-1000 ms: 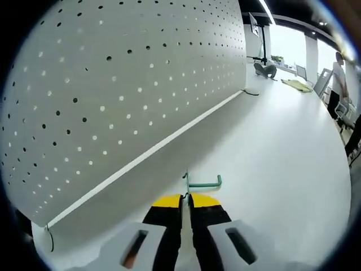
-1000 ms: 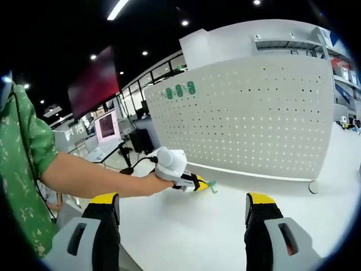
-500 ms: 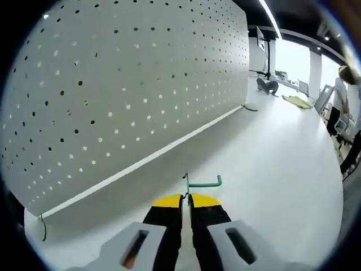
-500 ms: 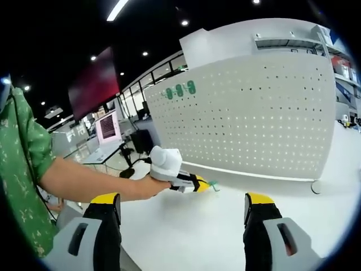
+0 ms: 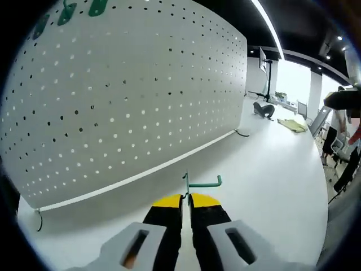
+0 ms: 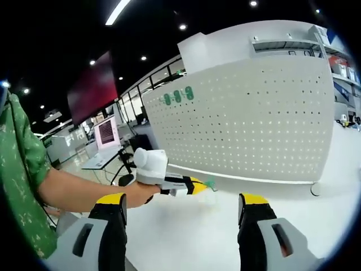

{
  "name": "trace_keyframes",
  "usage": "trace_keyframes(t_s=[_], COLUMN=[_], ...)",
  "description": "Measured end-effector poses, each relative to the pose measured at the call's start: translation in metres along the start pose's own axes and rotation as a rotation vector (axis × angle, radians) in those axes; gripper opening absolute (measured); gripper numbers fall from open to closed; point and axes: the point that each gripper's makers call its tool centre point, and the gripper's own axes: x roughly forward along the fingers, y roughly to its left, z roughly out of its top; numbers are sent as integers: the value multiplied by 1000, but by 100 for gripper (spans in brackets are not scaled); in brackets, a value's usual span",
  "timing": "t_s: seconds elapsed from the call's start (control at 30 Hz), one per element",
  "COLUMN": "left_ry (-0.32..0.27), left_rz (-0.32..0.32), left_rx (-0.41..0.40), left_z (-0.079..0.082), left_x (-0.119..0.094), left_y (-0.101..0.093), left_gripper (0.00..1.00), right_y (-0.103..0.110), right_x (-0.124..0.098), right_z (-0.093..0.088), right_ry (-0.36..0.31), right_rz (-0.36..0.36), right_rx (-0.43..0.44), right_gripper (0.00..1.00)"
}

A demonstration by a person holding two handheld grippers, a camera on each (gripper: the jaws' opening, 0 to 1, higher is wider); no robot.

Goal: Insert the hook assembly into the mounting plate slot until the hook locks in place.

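Your left gripper [image 5: 186, 199] has its yellow-tipped jaws pressed together on the stem of the small green metal hook [image 5: 201, 183], which stands just beyond the tips, above the white counter [image 5: 271, 169] and well apart from the white perforated pegboard panel [image 5: 130, 96]. Between the hook and the panel's lower edge there is open counter, and more free room to the right. Your right gripper [image 6: 183, 206] holds its jaws wide apart with nothing between them, and in its view you see the left gripper with the hook before the same panel.

the left gripper view looks low and close along the pegboard [image 5: 130, 96]; the right gripper view faces it from farther back, perhaps higher; both share it.
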Motion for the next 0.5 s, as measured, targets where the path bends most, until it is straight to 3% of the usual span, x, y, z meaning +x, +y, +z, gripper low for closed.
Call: trace_keyframes(t_s=[0.27, 0.5], left_ry=[-102, -182], left_rz=[-25, -46], left_rx=[-73, -131], left_z=[26, 45], left_x=[-24, -47], left_y=[-16, -28], left_gripper=[4, 4], right_y=[-1, 4], right_x=[1, 2], right_z=[0, 11], right_ry=[4, -22], right_rz=[-8, 0], right_rx=[12, 16], right_gripper=[79, 77])
